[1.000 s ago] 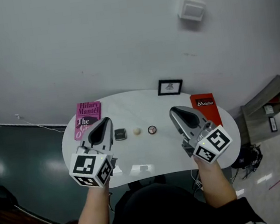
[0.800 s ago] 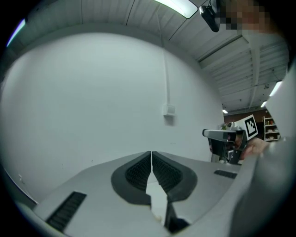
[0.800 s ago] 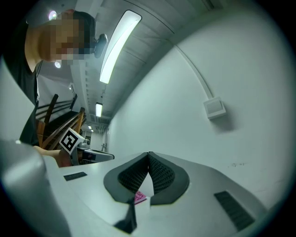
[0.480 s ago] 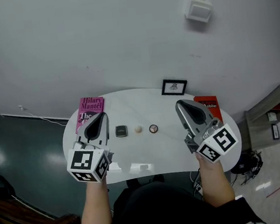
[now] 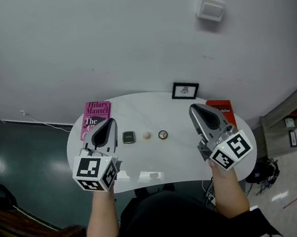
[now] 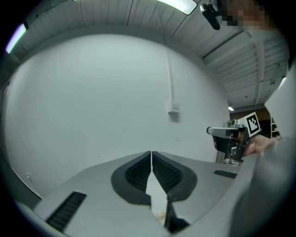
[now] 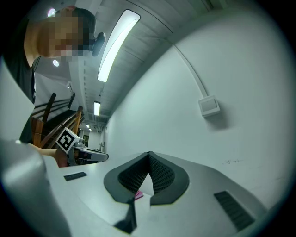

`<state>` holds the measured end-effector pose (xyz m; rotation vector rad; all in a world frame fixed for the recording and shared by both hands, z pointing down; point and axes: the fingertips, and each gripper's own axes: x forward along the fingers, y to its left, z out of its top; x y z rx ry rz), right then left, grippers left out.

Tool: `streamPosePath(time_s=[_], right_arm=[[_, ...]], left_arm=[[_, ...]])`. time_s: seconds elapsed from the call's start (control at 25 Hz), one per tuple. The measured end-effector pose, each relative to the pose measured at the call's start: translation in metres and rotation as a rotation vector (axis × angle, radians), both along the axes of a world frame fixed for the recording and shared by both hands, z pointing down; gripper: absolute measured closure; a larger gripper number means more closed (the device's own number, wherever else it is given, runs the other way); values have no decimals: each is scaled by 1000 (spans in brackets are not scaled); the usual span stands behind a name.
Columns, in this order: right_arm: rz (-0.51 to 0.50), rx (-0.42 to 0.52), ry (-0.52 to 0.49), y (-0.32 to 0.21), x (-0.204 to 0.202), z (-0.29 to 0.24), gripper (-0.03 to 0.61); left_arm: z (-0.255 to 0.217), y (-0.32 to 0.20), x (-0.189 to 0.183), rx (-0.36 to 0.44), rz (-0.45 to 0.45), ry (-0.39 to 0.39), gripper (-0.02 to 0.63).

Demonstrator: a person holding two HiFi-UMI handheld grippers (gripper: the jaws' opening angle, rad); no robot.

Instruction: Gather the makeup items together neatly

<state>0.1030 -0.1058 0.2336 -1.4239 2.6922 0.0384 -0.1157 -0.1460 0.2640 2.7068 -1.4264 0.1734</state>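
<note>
Both the left fingers (image 6: 136, 173) and right fingers (image 7: 159, 173) are pressed together, empty, while between them on the surface (image 5: 147, 110) lie a dark compact (image 5: 128, 138), cream piece (image 5: 147, 135) and round pot (image 5: 163, 135), probably light, hard and slippery, best pinched across their edges.

Compact (image 5: 129, 138), ball (image 5: 147, 136) and tin (image 5: 163, 135) in a row on table (image 5: 153, 112), book (image 5: 95, 116) left, booklet (image 5: 220, 108) right, frame (image 5: 185, 90) behind
</note>
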Motion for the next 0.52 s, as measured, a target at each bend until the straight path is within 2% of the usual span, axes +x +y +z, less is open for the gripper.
streamPosePath(time_s=[0.52], right_arm=[[13, -19, 1, 1, 1, 6, 545]], left_arm=[[4, -1, 8, -12, 31, -3, 594]])
